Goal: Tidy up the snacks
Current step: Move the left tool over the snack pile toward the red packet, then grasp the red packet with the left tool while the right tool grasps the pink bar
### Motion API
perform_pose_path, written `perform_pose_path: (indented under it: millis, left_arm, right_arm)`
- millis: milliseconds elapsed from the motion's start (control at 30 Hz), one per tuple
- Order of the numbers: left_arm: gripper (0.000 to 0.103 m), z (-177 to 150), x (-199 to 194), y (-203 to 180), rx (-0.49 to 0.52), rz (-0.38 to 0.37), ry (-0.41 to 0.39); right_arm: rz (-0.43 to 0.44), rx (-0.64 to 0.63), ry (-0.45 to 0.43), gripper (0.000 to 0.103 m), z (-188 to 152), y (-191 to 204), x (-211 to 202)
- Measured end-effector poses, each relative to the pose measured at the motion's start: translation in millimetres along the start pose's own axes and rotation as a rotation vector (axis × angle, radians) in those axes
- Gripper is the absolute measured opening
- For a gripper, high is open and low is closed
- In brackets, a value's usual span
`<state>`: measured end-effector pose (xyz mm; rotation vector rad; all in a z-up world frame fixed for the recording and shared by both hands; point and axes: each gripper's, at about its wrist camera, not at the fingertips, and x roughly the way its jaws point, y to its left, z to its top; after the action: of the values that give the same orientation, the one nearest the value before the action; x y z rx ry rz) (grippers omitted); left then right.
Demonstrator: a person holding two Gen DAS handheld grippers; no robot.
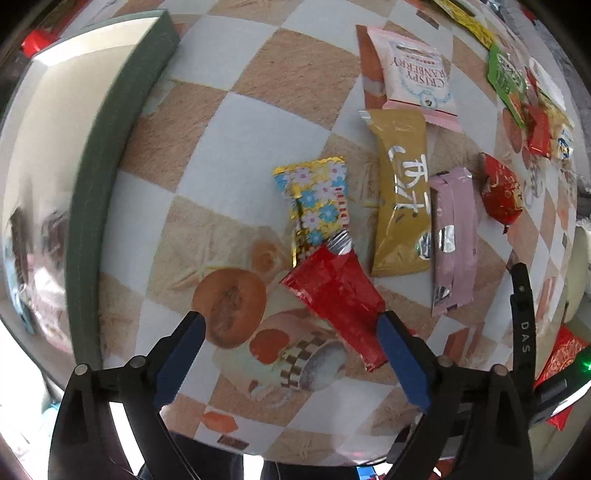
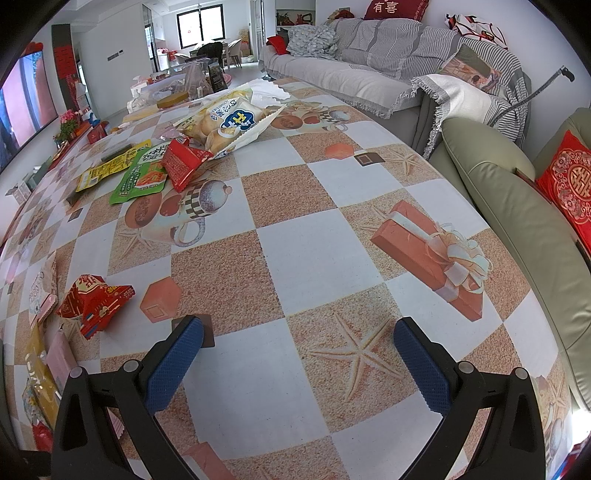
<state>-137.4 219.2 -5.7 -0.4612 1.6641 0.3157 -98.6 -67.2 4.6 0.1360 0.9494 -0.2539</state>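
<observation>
Left claw (image 1: 291,354): apart over your flat red foil snack packet (image 1: 334,291).
Right claw (image 2: 297,360): apart, empty.
Risk: you may pinch only the packet's edge, letting it slip.

Bright, soft daylight; far dark-framed window (image 2: 200,23) glows, foil wrappers glint, edges bend and blur under heavy fisheye.

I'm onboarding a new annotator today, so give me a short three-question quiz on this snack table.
1. True or false: the left hand-held gripper grips the red packet.
2. Which packet lies between the gold packet and the red pouch? A green, B pink, C floral
3. What is between the right hand-held gripper's fingers?

Key: 1 false, open above it; 2 B, the pink packet; 3 nothing, only tablecloth.
</observation>
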Motion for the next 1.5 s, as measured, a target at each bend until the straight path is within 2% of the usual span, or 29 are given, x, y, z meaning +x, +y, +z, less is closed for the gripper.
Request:
perform_pose_path:
  millis: [100,200,400,500,733,833,1267,1500]
  left_arm:
    - [0.096,-5,-9,4,-0.019,-0.016,-0.016]
    - [0.096,-7,-9,0,-0.021,-0.034,0.019]
    - [0.096,-18,11,-19,-0.008,-0.018,0.055]
    - [0.099,-21,17,-24,-0.014,-0.001,0.053]
    - [0.102,-11,17,-43,0.003,0.027,0.049]
    - [0.102,-5,28,-46,0.008,0.033,0.053]
    - [0.103,-3,31,-51,0.019,0.041,0.071]
    - [0.103,-2,32,-51,0.029,0.046,0.077]
  right_arm:
    - [0.0,0.0,-0.001,0.103,0,0,0]
    - [0.0,0.0,0.0,0.103,0,-1,0]
    - [0.0,-0.001,0.0,0.103,0,0,0]
    - [-0.001,-0.001,0.0,0.103,0,0,0]
    - [0.001,-0.001,0.0,0.103,1,0,0]
    - [0.0,-0.004,0.006,0.103,3,2,5]
    - [-0.011,0.02,0.156,0.103,17,0,10]
    - [-0.012,0.024,0.184,0.103,18,0,11]
